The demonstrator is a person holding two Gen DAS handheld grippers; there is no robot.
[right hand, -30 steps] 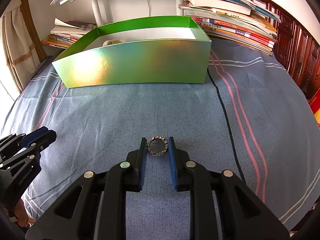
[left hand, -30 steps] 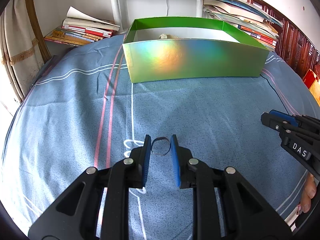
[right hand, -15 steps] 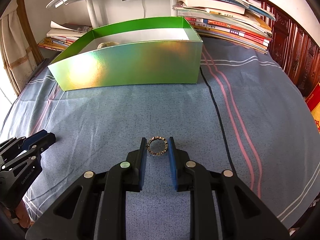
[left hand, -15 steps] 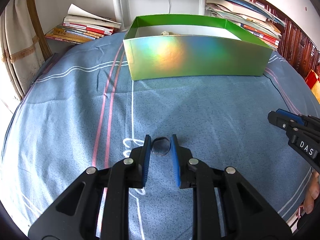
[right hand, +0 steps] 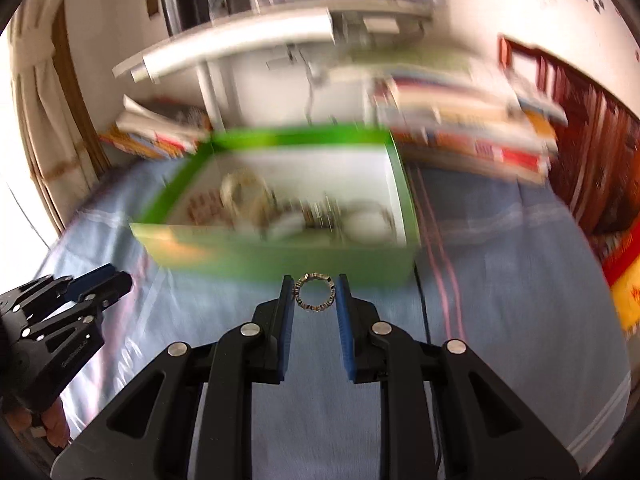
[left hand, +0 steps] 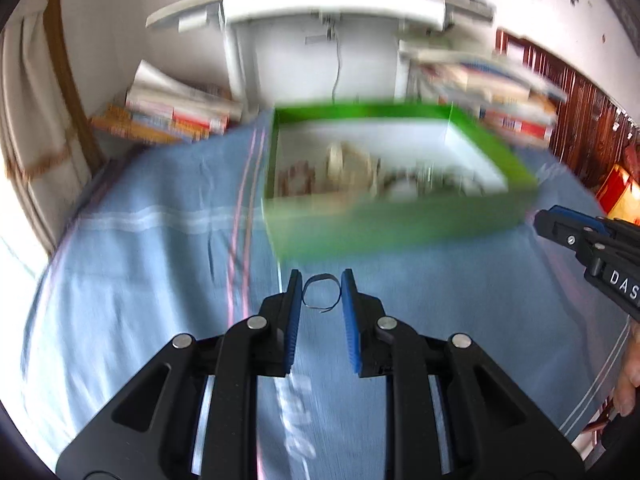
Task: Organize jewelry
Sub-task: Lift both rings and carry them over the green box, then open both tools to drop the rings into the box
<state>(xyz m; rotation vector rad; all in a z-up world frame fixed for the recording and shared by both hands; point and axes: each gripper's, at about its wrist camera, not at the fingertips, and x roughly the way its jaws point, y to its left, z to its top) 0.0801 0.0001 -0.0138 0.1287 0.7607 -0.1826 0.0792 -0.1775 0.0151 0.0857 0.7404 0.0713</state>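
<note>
My left gripper (left hand: 321,292) is shut on a thin plain metal ring (left hand: 320,293), held in the air in front of the green box (left hand: 400,224). My right gripper (right hand: 315,293) is shut on a studded silver ring (right hand: 314,293), also lifted, just short of the green box's near wall (right hand: 288,256). The box sits on the blue bedspread and holds several blurred pieces of jewelry (right hand: 304,208). Each gripper shows in the other's view: the right one in the left wrist view (left hand: 588,240), the left one in the right wrist view (right hand: 68,304).
Stacks of books (left hand: 172,112) lie behind the box on the left and more books (right hand: 472,136) on the right. A white table (left hand: 332,4) stands behind. A dark wooden cabinet (right hand: 600,152) is at the far right. The blue striped bedspread (left hand: 140,248) covers the surface.
Both grippers have risen and tilted with their rings, moving toward the box. The inside of the box now shows. The views are motion-blurred.
</note>
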